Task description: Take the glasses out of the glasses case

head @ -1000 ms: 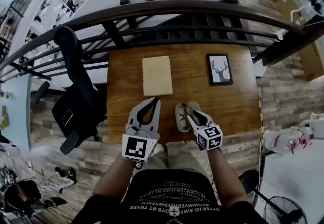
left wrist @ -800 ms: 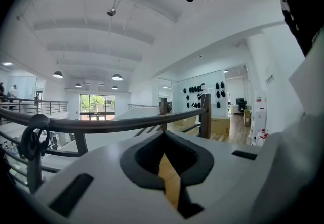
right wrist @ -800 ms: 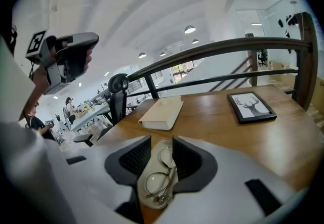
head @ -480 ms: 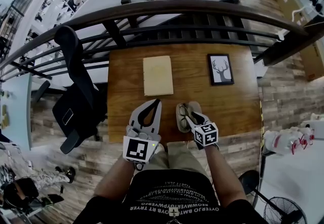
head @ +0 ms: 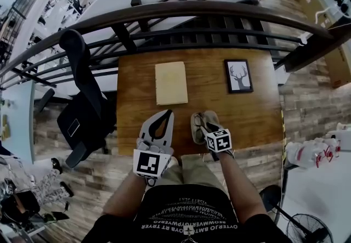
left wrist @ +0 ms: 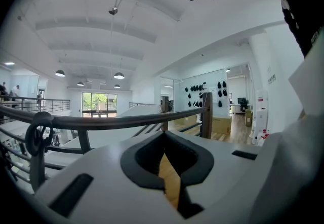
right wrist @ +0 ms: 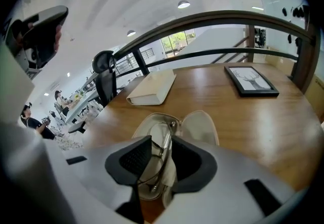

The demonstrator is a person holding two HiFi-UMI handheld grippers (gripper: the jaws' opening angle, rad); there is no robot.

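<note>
I see the glasses (right wrist: 162, 142) in the glasses case (head: 196, 124) at the table's (head: 252, 116) near edge, book (head: 170, 83) behind-left, picture frame (head: 238, 75) behind-right

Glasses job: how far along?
Done: the glasses case lies open. In hand: the right hand-held gripper is over it, jaws apart and just closing, the glasses between them, not yet gripped. Left to do: grip and lift them out. The left hand-held gripper is shut, empty.
</note>
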